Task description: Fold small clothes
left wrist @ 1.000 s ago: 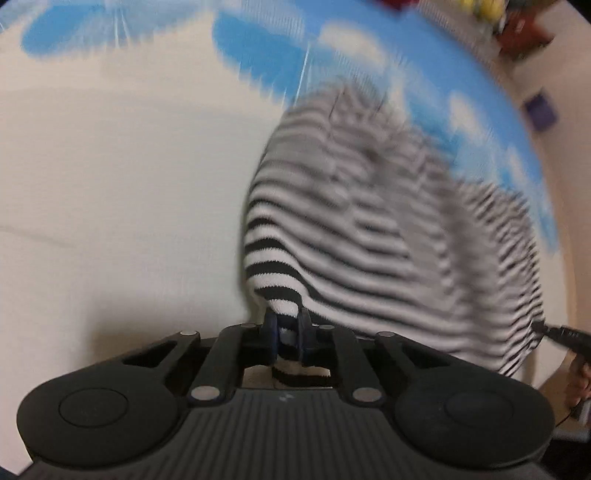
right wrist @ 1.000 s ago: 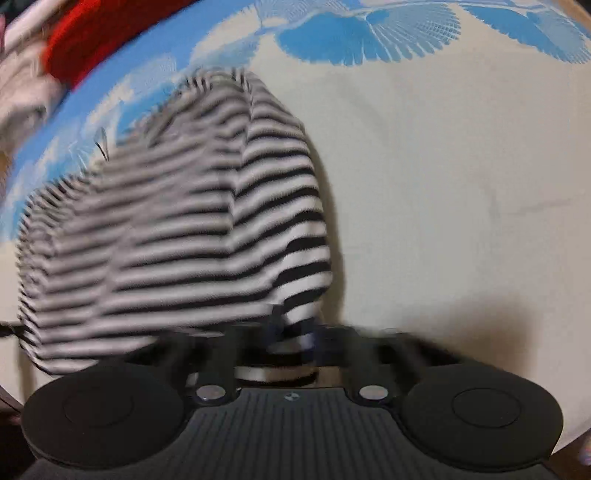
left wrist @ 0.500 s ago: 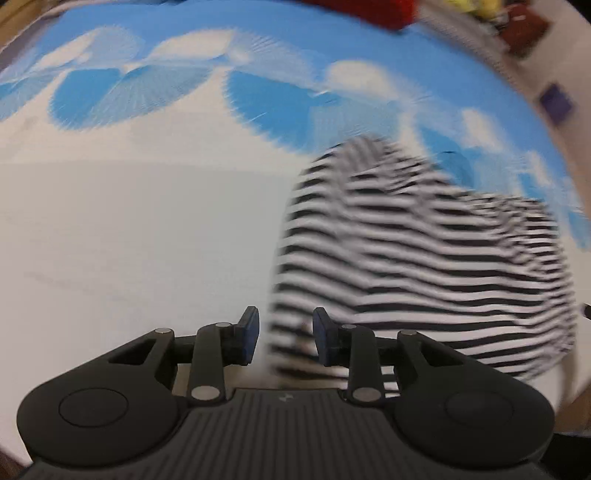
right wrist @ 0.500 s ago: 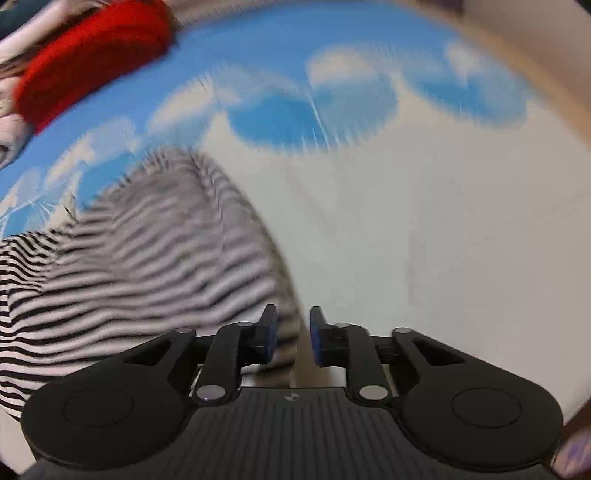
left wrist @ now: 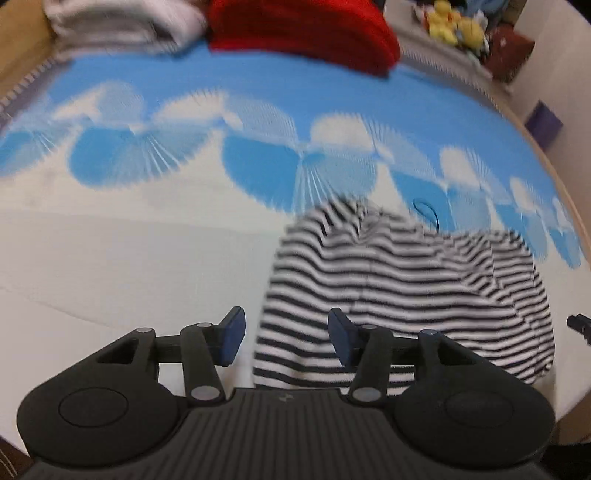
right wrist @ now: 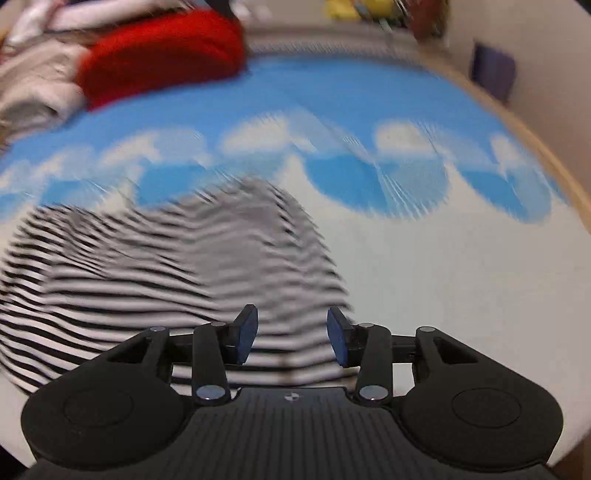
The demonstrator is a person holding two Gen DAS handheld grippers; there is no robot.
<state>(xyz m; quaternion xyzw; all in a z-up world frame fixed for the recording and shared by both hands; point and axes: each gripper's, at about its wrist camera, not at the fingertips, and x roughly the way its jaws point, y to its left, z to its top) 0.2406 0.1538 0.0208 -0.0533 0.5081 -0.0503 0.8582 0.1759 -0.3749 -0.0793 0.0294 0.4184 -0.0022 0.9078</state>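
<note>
The black-and-white striped knit top (left wrist: 406, 291) is lying in a soft heap on the bed sheet with blue fan shapes and white clouds (left wrist: 147, 229). In the left wrist view it is filling the lower right of the frame. In the right wrist view the same top (right wrist: 155, 269) is filling the lower left, though much of it is blurred there.

The left hand-held gripper (left wrist: 286, 339) is being held above the near left edge of the heap. Its jaws are opening, and they are standing apart with only the edge of the cloth seen below the gap; the blue pads are not pressing on it. The right hand-held gripper (right wrist: 291, 339) is being held above the near right edge. Its jaws are opening too, and nothing is being squeezed between them.

So the top is lying between the two hand-held grippers, with its long side running from one to the other. Neither side looks nearer than the other. The next fold is probably being set up from these two near corners.

A red knit bundle (left wrist: 303, 33) and pale folded cloth (left wrist: 122, 26) are lying at the upper edge of the frame, well apart from the top.
</note>
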